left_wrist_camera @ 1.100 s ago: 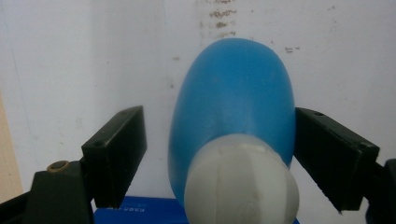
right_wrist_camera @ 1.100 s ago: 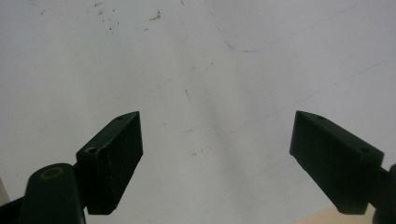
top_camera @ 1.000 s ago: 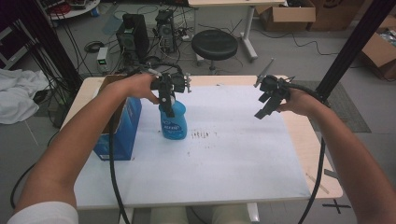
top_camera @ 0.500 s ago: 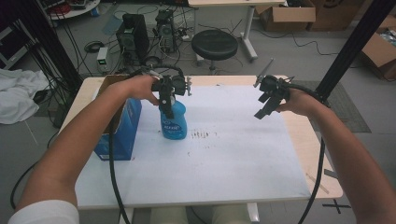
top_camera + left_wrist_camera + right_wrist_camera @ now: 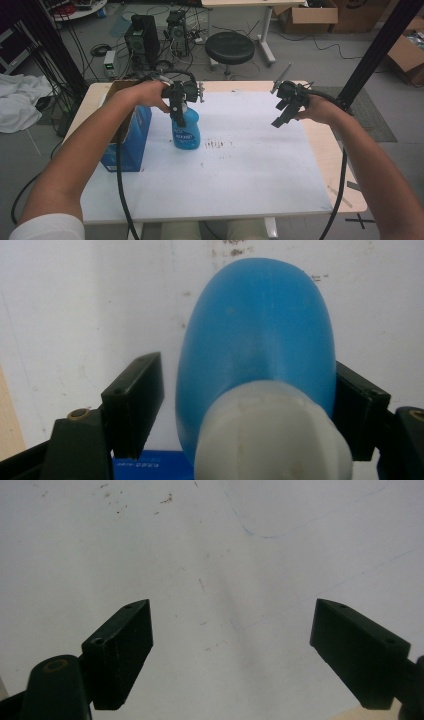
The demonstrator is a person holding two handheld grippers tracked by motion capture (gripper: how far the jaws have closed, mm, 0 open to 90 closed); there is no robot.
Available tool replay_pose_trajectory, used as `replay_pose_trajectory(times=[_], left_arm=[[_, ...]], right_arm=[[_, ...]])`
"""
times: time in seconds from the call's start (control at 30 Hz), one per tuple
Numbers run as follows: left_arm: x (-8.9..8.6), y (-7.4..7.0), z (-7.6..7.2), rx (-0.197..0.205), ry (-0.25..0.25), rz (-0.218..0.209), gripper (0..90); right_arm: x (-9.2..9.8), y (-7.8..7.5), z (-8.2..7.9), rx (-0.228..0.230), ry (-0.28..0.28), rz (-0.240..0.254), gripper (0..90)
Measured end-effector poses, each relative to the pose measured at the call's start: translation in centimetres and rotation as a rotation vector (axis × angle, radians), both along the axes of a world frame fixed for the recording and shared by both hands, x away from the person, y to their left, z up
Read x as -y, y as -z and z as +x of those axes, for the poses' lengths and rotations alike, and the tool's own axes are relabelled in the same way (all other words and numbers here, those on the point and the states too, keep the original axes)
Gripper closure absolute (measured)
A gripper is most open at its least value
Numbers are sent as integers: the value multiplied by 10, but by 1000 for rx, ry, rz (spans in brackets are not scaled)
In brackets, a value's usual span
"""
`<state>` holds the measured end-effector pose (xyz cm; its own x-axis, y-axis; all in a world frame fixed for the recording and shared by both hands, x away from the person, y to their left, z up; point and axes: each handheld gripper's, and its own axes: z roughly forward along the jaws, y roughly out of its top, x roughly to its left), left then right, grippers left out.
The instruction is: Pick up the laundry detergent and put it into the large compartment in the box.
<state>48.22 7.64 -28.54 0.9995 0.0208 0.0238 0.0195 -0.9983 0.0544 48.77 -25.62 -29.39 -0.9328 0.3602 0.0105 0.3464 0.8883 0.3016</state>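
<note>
The left tongs (image 5: 178,116) stand over a blue bottle (image 5: 186,131) that sits upright on the white sheet of the bench (image 5: 260,170), with a blue box (image 5: 131,140) just beside the bottle on the tongs' outer side. In the left gripper view the jaws straddle the bottle (image 5: 255,340) just below its white cap (image 5: 272,435): the far jaw appears to touch the blue wall, while a clear gap remains at the near jaw, so the tongs are partly open and have no firm hold as yet. Judged from this, the step in hand is the grasp of the bottle; to do it well the jaws should be centred about the neck before closing, so the bottle is not pushed sideways, and should bite below the cap, where the shoulder widens (a smooth rounded wall may slip). The left hand (image 5: 150,95) reaches forward with the forearm extended, tongs pointing down. The right tongs (image 5: 282,112) hang above bare sheet, well apart from the bottle, jaws wide open and holding nothing, wrist cocked downward.
</note>
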Motion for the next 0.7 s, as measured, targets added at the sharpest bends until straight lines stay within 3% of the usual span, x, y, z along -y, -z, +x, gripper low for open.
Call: replay_pose_trajectory(times=[0.7], left_arm=[[0,-2,-1,-2,13,-11,323]], right_arm=[[-3,1,-1,-3,-3,-8,170]])
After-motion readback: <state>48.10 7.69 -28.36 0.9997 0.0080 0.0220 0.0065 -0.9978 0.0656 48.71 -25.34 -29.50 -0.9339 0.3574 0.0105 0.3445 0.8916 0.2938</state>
